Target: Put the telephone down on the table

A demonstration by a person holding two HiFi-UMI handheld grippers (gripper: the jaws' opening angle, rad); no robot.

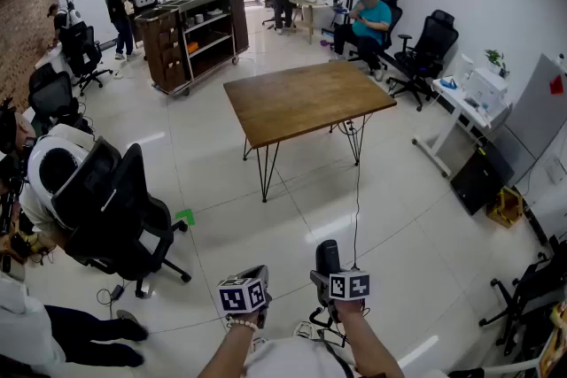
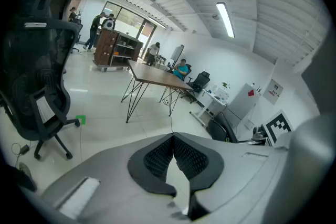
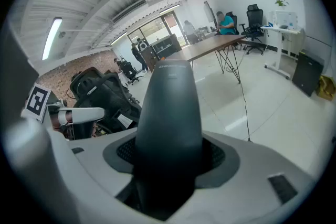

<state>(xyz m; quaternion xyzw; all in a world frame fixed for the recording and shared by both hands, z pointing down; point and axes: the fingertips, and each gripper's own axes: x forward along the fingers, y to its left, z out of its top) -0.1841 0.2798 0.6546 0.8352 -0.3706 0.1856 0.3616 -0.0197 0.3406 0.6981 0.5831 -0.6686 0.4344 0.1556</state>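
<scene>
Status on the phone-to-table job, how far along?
Done: the telephone is picked up, clamped between the jaws of the right gripper. In hand: it is held off the floor, and the wooden table stands well ahead across the room. Left to do: get to the table, set the telephone on its top, release. The left gripper is shut with nothing in it.

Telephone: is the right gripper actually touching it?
Touching. The right gripper view shows the dark telephone standing between the right gripper pads, which press against its sides. The head view agrees: it sticks up from that gripper.
</scene>
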